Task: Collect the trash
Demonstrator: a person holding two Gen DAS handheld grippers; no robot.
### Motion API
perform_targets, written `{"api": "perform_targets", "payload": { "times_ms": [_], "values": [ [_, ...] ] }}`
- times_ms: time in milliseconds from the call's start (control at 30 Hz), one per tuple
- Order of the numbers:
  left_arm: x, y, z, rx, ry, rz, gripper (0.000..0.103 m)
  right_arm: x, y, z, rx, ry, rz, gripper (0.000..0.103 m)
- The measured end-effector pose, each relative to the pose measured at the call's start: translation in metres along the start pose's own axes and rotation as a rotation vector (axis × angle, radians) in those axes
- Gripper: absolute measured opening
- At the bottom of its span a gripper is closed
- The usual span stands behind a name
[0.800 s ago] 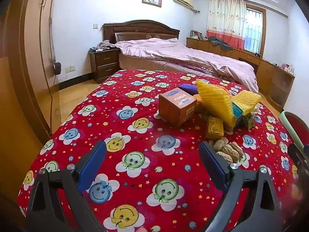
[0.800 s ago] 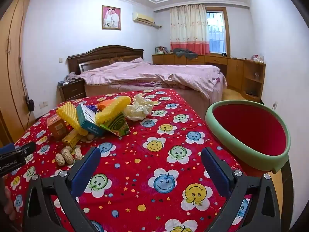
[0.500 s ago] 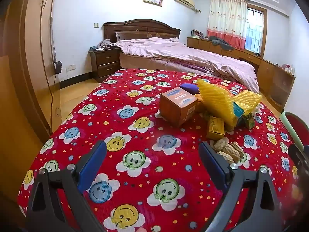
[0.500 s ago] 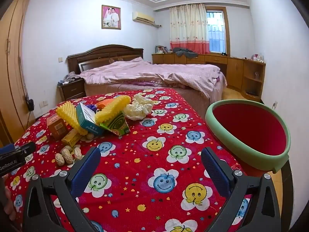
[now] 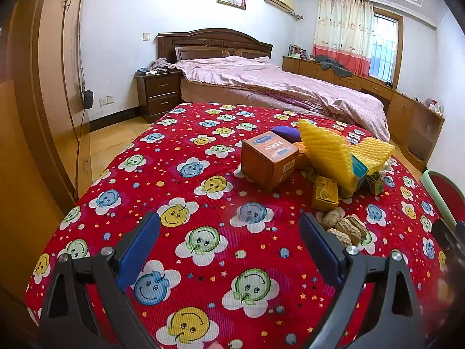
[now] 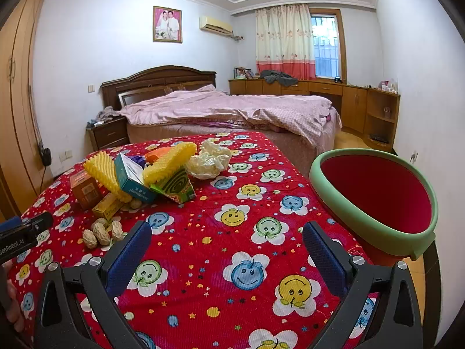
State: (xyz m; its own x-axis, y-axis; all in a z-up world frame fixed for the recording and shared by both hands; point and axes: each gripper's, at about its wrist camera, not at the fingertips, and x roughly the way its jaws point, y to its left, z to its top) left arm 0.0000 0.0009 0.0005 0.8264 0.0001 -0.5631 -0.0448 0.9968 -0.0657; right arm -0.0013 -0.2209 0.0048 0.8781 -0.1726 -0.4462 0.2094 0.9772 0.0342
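Note:
A pile of trash lies on the red smiley tablecloth (image 5: 203, 192): an orange box (image 5: 268, 158), yellow foam netting (image 5: 328, 151), a small yellow box (image 5: 325, 193), peanuts (image 5: 344, 226), a teal box (image 6: 132, 179), a green-patterned carton (image 6: 174, 187) and crumpled white paper (image 6: 207, 161). A red bin with a green rim (image 6: 375, 200) stands at the table's right edge. My left gripper (image 5: 229, 241) is open and empty, the peanuts just past its right finger. My right gripper (image 6: 226, 247) is open and empty over bare cloth, left of the bin.
A bed with a pink quilt (image 5: 276, 87) stands beyond the table, a nightstand (image 5: 158, 93) to its left. A wooden wardrobe (image 5: 35, 87) runs along the left wall. Low cabinets (image 6: 334, 99) line the far right. The left gripper's body shows at the right wrist view's left edge (image 6: 23, 232).
The left gripper has risen or tilted slightly, so the table and pile sit a touch higher in its view. The right gripper has not visibly moved.

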Motion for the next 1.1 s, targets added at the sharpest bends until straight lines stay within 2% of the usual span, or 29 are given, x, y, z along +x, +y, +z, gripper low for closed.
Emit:
{"api": "perform_targets", "payload": {
  "times_ms": [1100],
  "values": [
    [-0.0001,0.0014,-0.0014,-0.009,0.003,-0.004,0.096,0.0049,0.0015,-0.0005,-0.003,0.005,-0.004,0.103]
  ]
}}
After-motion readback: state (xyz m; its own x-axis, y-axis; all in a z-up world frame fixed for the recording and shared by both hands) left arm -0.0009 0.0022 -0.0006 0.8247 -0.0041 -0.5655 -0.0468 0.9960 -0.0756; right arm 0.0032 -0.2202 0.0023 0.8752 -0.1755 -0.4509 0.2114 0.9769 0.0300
